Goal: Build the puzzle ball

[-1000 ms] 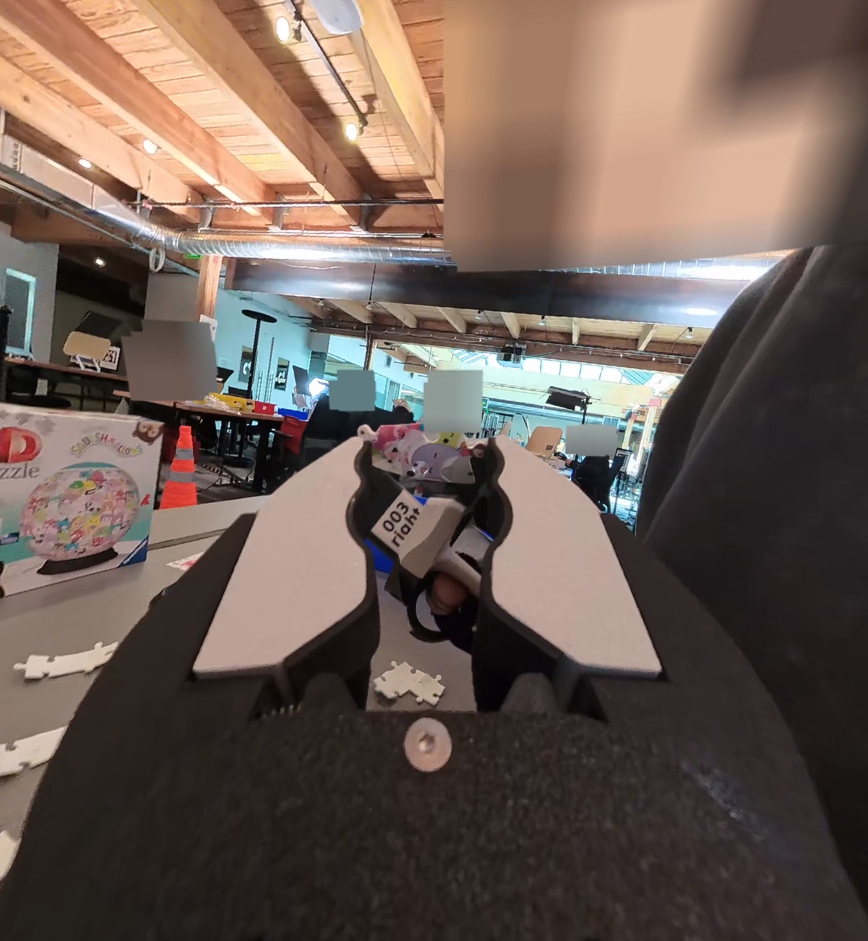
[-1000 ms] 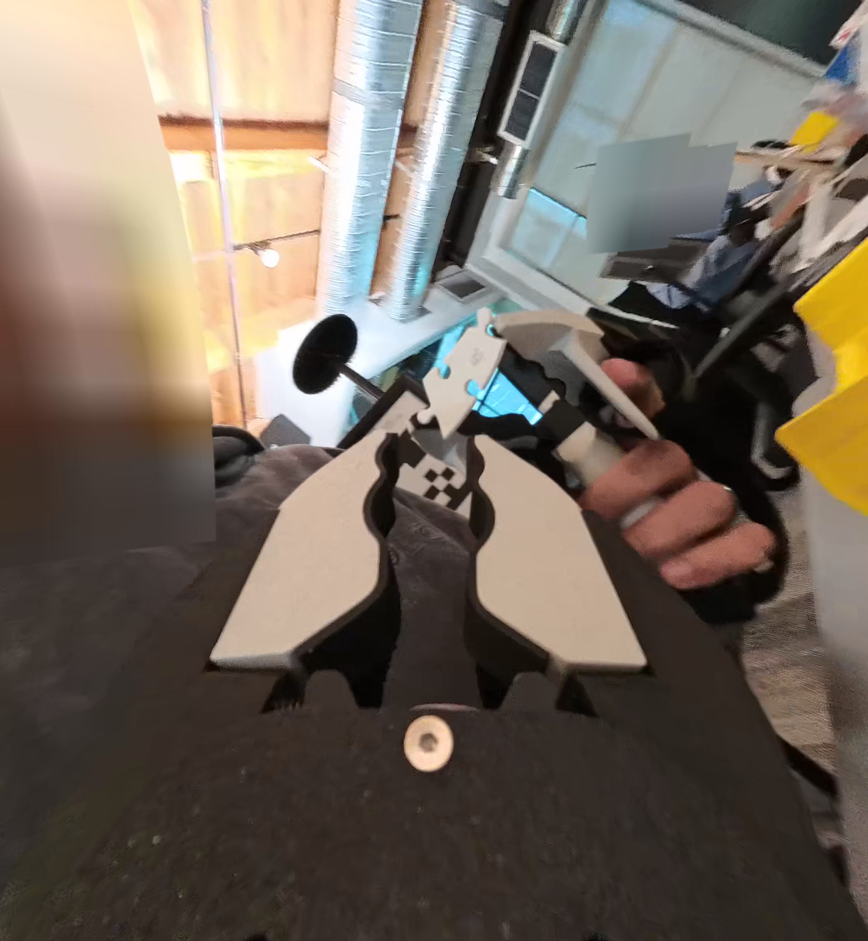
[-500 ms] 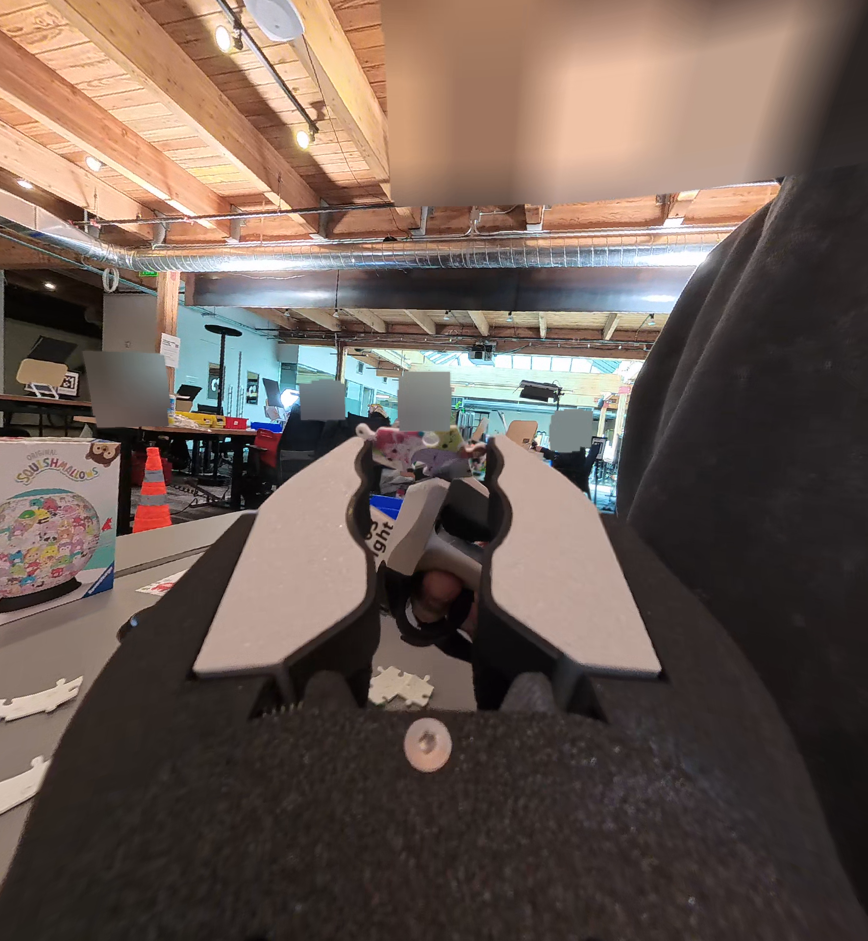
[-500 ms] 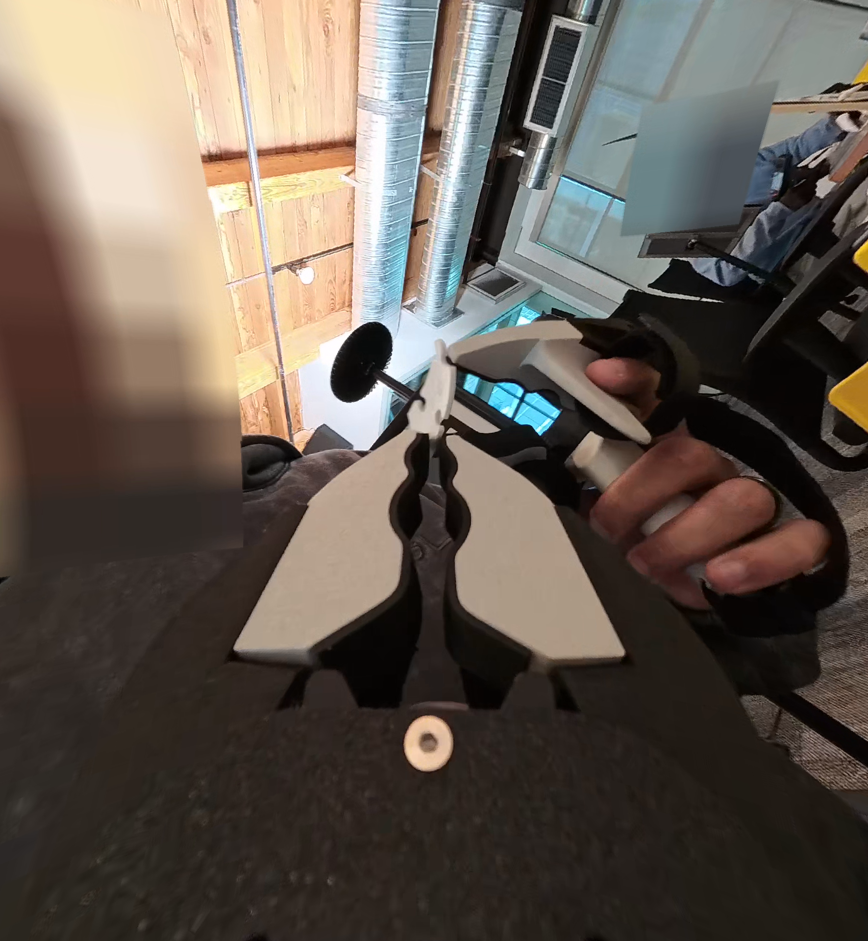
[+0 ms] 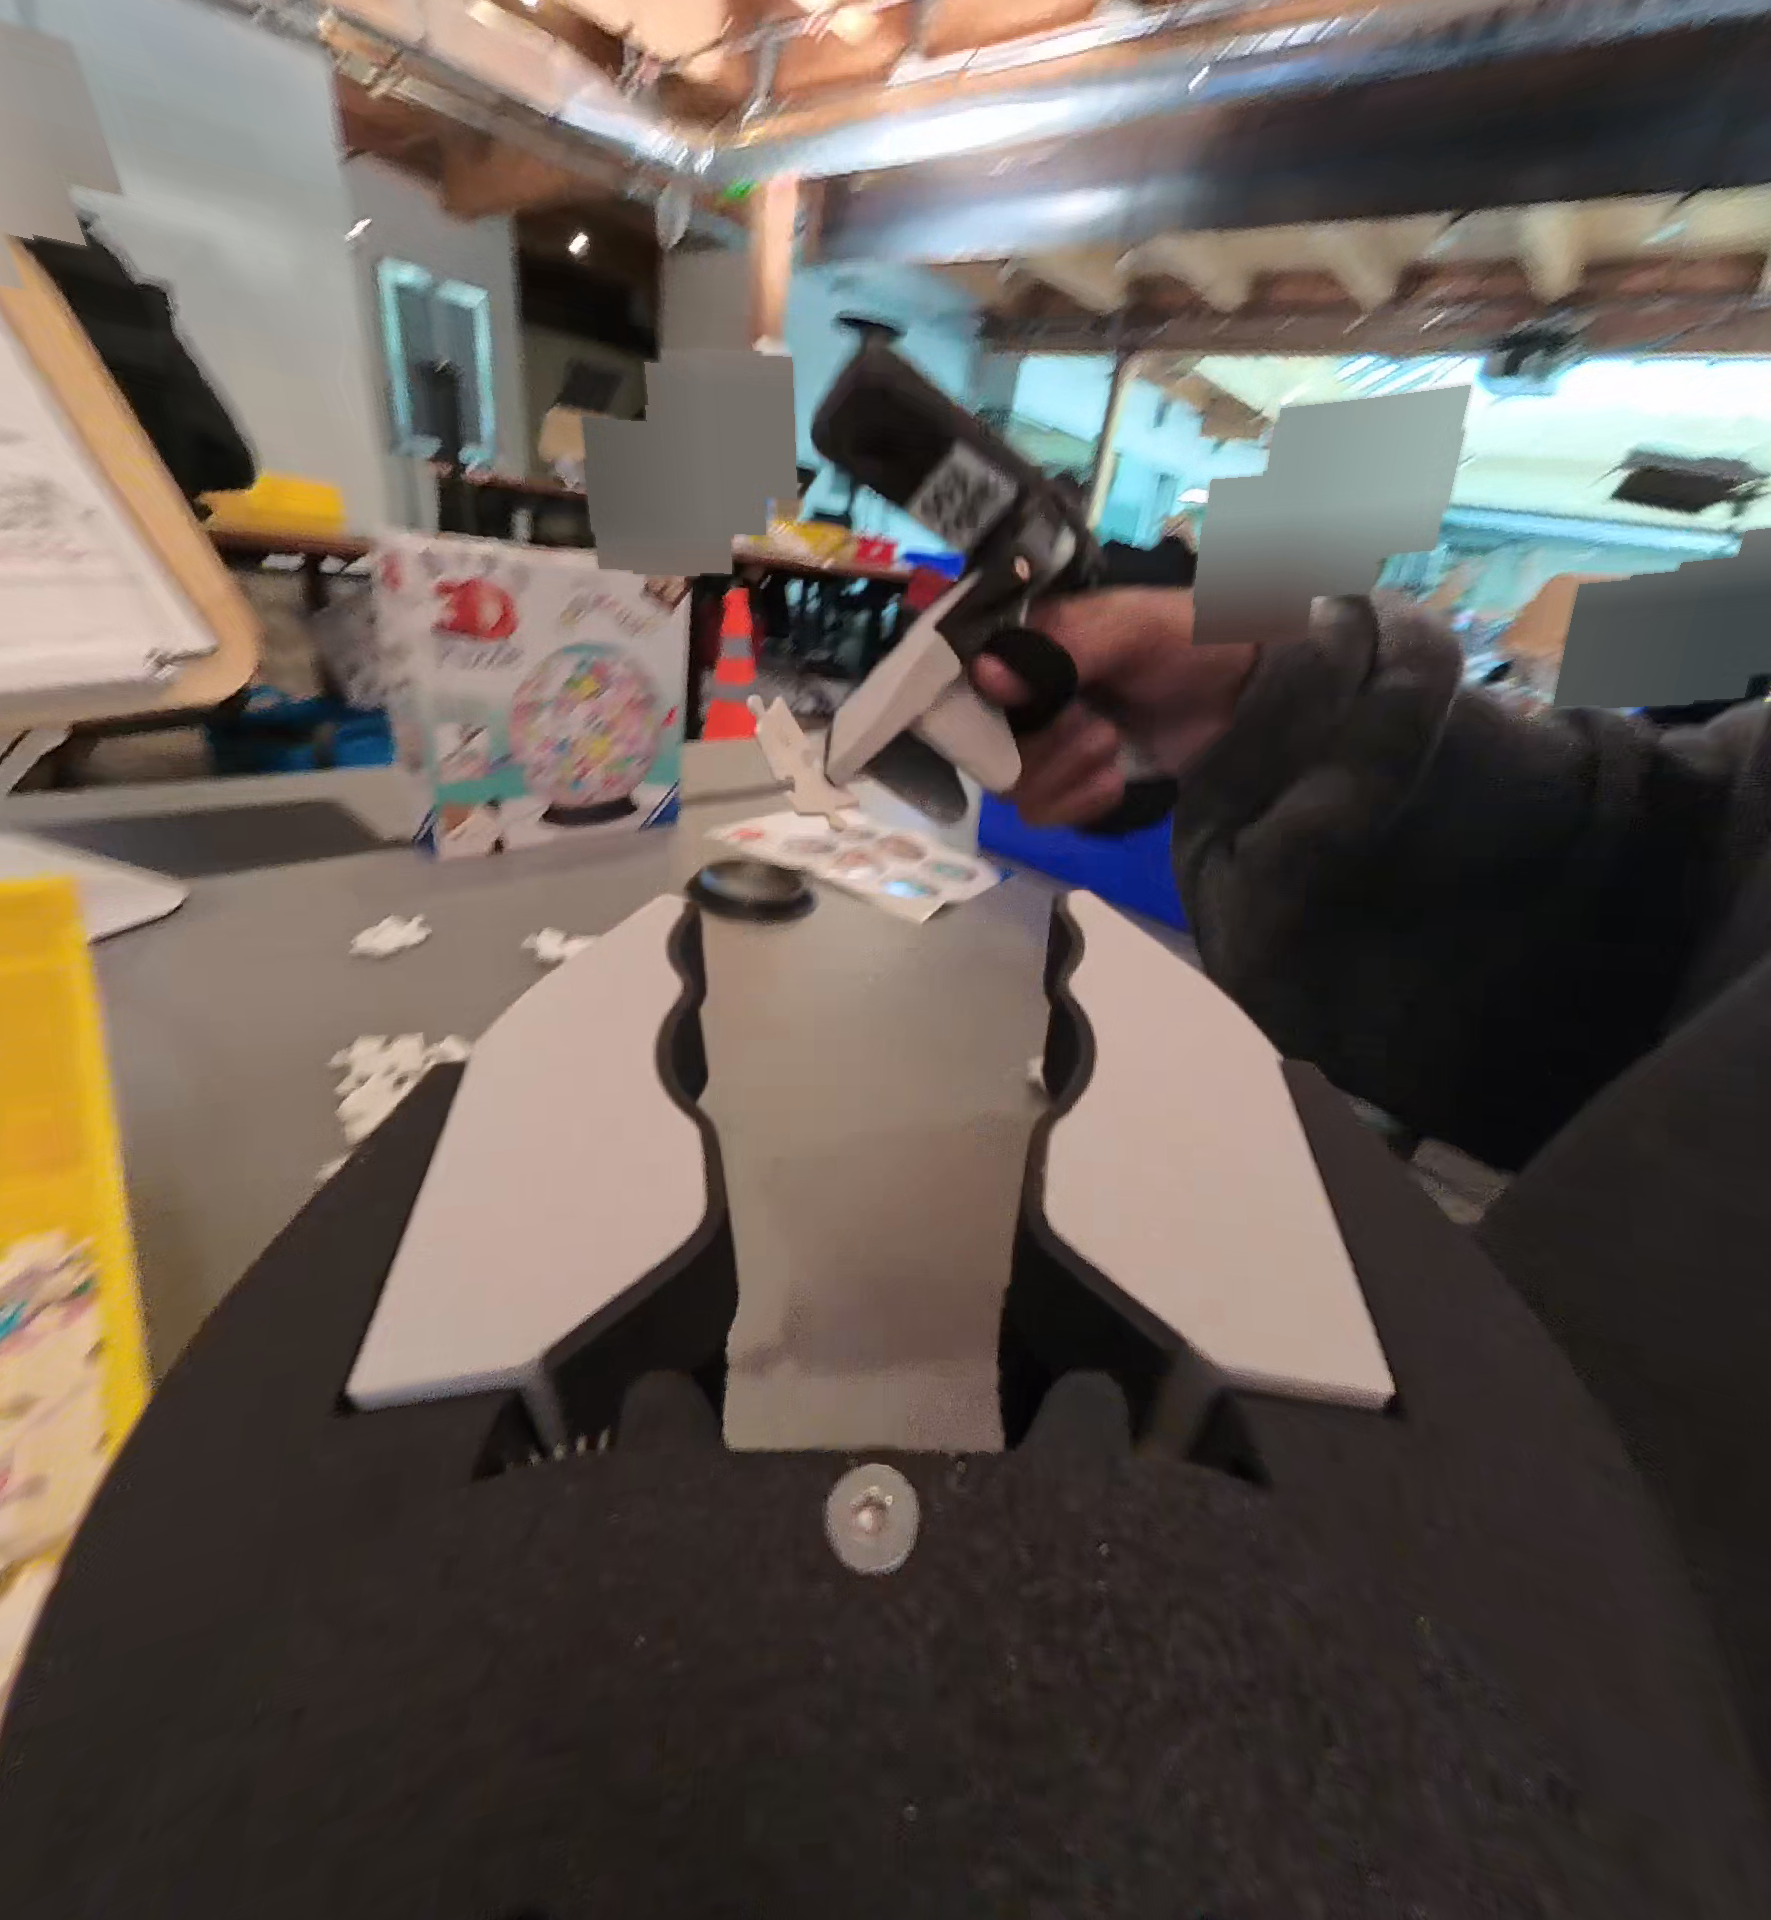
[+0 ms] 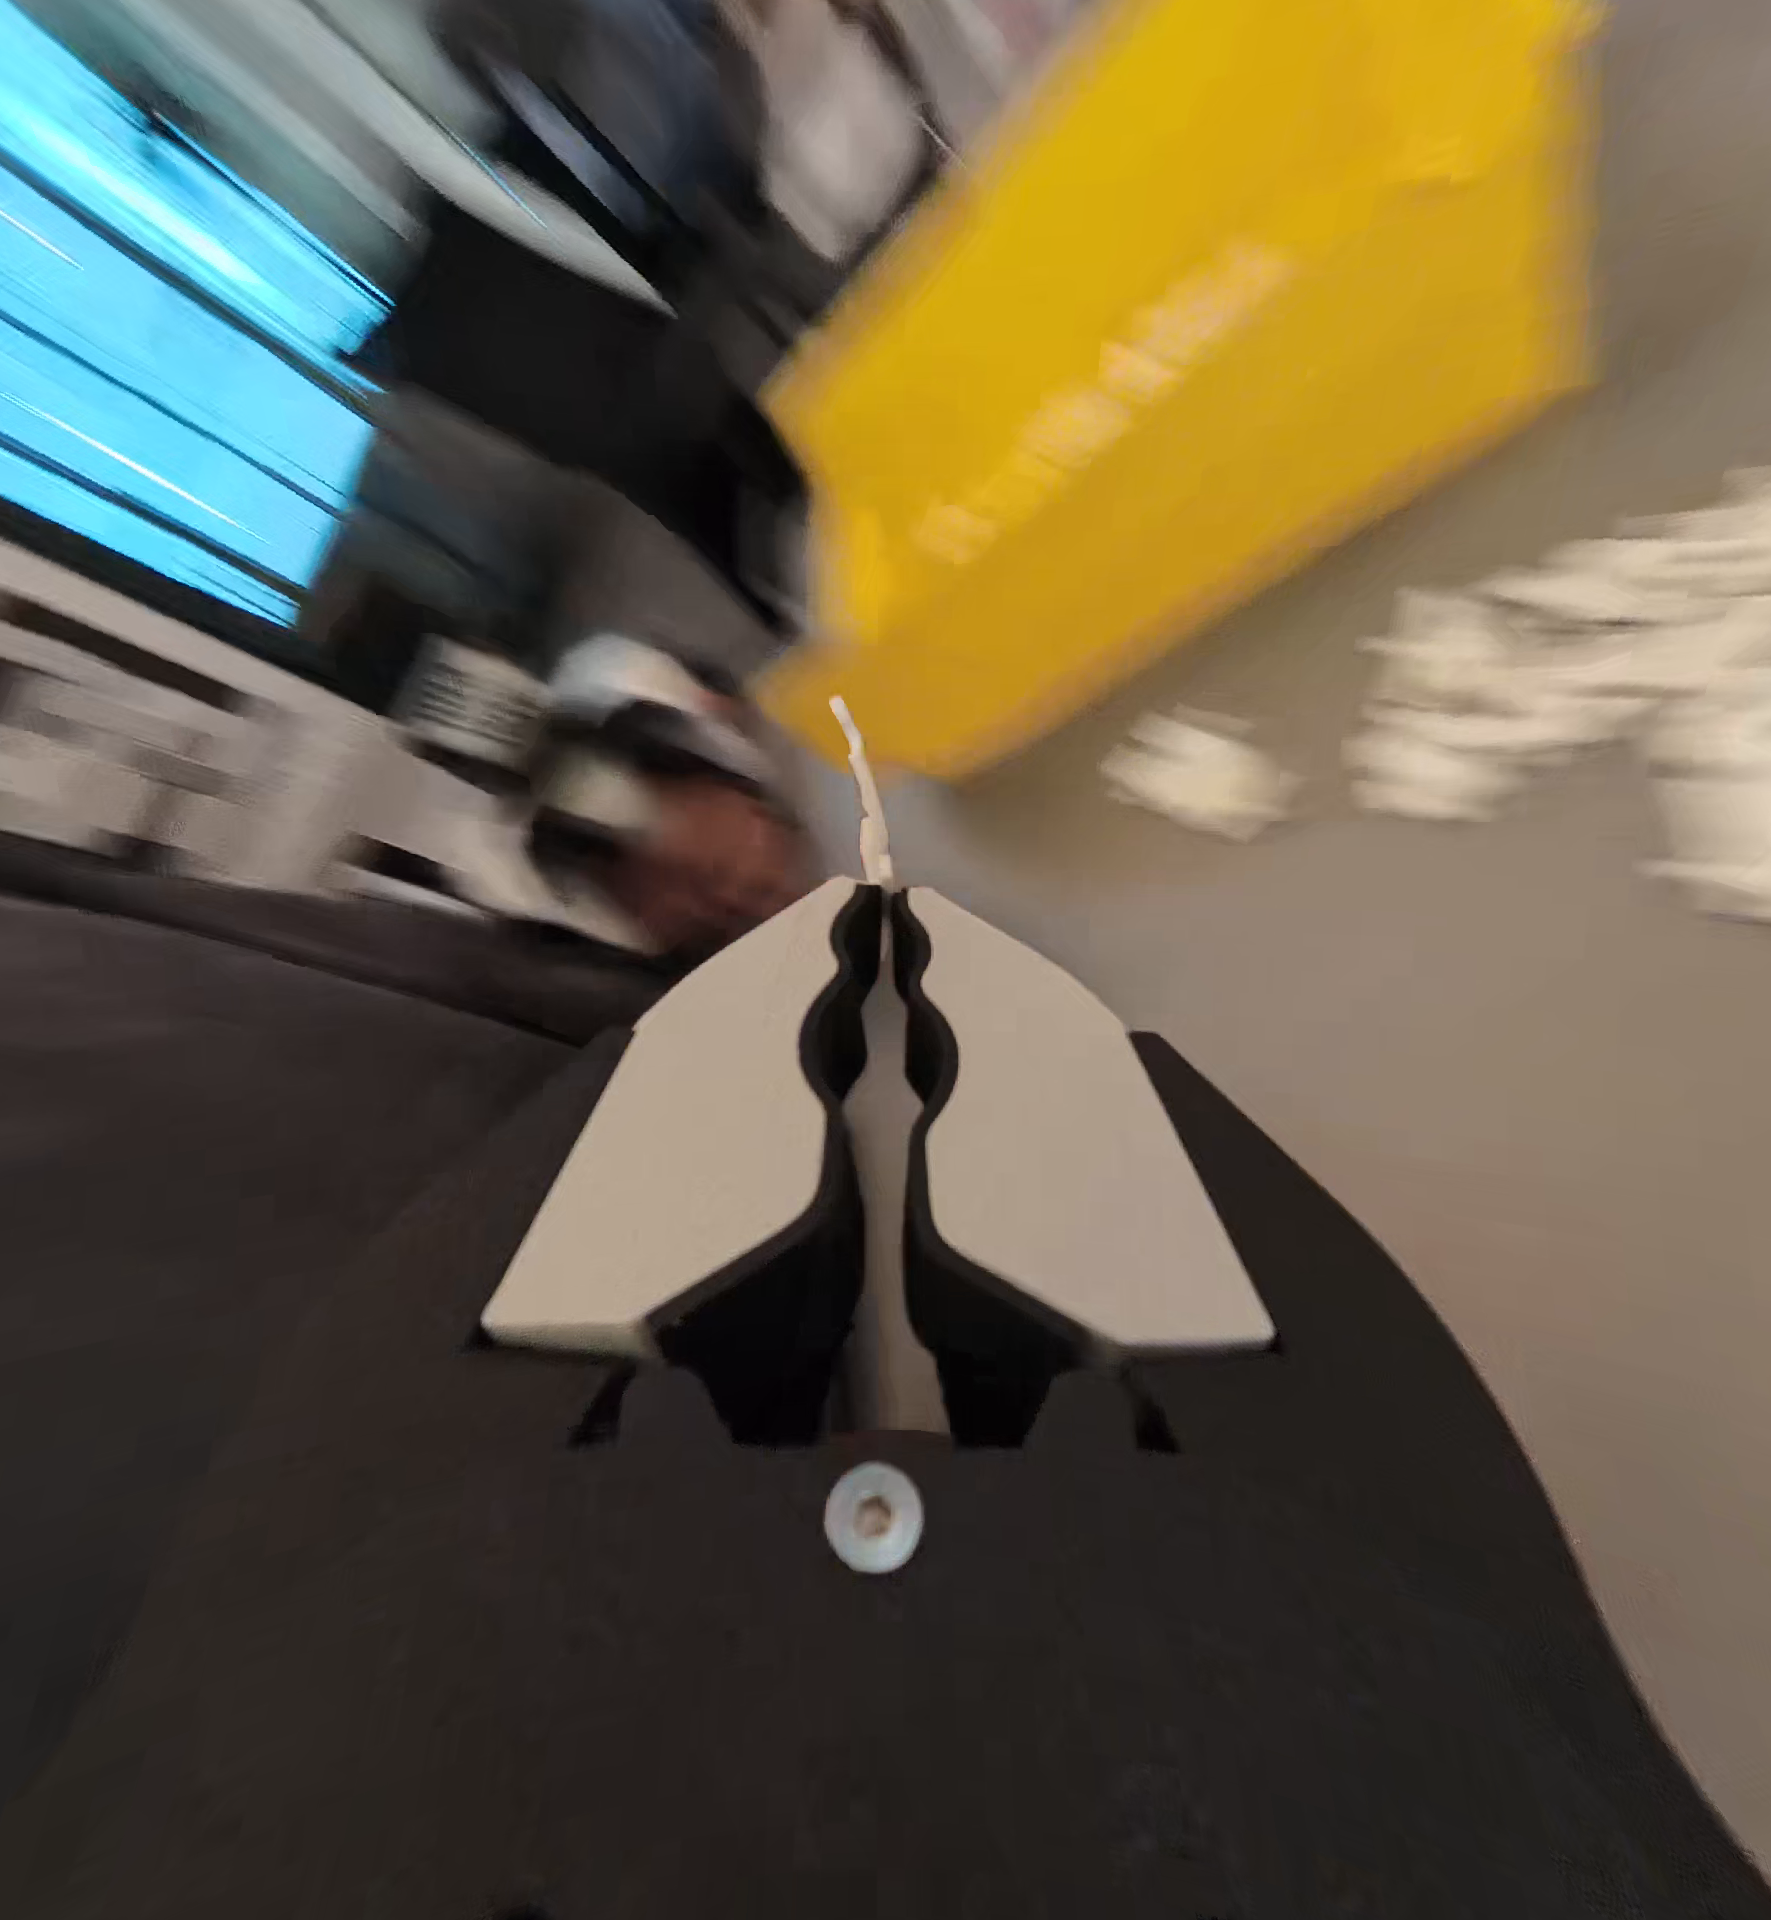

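Note:
My left gripper (image 5: 870, 935) is open and empty above the grey table (image 5: 860, 1143). My right gripper (image 6: 881, 896) is shut on a white puzzle piece (image 6: 865, 790), seen edge-on and sticking out past the tips. In the left wrist view the right gripper (image 5: 839, 769) hangs over the far side of the table with that piece (image 5: 793, 758), white side showing. A black ring stand (image 5: 751, 888) sits on the table below it. Loose white pieces (image 5: 393, 1070) lie to the left; in the right wrist view they (image 6: 1587, 675) are blurred.
The puzzle box (image 5: 548, 707) stands at the back, with a sheet of coloured pictures (image 5: 860, 857) beside the stand. A yellow bin (image 5: 8, 1143) holding pieces is at the left, also in the right wrist view (image 6: 1172, 416). A board on a stand (image 5: 50, 520) is far left. Left tips to right tips: about 12 centimeters.
The left gripper opened and let go of the coloured piece it held. The right gripper shut on it and carried it off. Both views swung down toward the table.

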`<state>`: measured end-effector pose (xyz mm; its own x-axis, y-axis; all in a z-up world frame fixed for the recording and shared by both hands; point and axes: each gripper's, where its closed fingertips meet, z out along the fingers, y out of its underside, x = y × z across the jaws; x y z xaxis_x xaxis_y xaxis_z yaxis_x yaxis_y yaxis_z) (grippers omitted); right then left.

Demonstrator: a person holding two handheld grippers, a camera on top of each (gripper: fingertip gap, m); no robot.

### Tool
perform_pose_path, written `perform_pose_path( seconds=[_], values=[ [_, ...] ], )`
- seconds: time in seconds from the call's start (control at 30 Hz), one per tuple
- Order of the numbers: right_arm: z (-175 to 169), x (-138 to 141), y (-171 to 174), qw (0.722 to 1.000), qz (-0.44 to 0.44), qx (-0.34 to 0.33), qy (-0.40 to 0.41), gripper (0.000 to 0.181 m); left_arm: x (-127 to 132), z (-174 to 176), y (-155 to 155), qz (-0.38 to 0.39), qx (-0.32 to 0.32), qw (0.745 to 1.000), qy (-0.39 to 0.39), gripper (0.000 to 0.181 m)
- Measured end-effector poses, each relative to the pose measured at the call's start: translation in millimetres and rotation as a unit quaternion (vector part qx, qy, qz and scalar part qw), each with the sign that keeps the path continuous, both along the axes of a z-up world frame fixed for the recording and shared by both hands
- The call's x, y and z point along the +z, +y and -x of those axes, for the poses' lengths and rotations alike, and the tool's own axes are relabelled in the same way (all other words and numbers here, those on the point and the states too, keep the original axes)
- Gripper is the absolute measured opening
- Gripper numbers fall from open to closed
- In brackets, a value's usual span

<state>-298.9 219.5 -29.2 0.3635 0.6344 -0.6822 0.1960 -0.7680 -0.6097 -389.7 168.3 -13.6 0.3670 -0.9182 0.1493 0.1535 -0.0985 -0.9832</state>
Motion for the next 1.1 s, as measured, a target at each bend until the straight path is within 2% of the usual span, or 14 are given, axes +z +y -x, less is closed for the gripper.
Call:
perform_pose_path(
  seconds=[0.07, 0.13, 0.23, 0.33, 0.5, 0.63, 0.8, 1.0, 1.1],
  values=[
    [-11.8, -25.1, 24.6, 0.989, -0.021, 0.036, -0.140, 0.002, -11.1, 6.1, 3.1, 0.019, 0.026, 0.999, 0.022, 0.067],
    [-13.5, -55.2, 39.5, 0.967, -0.018, 0.101, -0.233, 0.002, -16.8, 9.6, 3.5, 0.045, 0.035, 0.998, 0.025, 0.074],
    [-13.3, -104.8, 61.3, 0.940, 0.045, 0.135, -0.311, 0.002, -17.9, 13.7, 1.5, 0.073, 0.031, 0.997, 0.021, 0.071],
    [-12.5, -133.2, 85.0, 0.925, 0.074, 0.127, -0.351, 0.002, -15.2, 20.8, 3.2, 0.066, 0.045, 0.996, 0.025, 0.067],
    [1.5, -140.5, 103.3, 0.923, 0.074, 0.125, -0.357, 0.002, -13.2, 28.9, 5.7, 0.054, 0.060, 0.996, 0.028, 0.064],
    [15.7, -140.4, 123.6, 0.920, 0.062, 0.121, -0.367, 0.002, -14.2, 26.5, 4.7, 0.062, 0.046, 0.997, 0.023, 0.064],
    [40.8, -144.4, 131.3, 0.919, 0.077, 0.134, -0.363, 0.002, -14.9, 23.5, 1.3, 0.050, 0.048, 0.997, 0.042, 0.064],
    [66.0, -142.7, 121.9, 0.921, 0.101, 0.162, -0.340, 0.002, -15.5, 24.8, 1.6, 0.050, 0.049, 0.997, 0.044, 0.064],
    [72.0, -145.1, 110.9, 0.913, 0.114, 0.191, -0.343, 0.002, -13.9, 25.8, 1.8, 0.053, 0.047, 0.997, 0.037, 0.064]
  ],
)
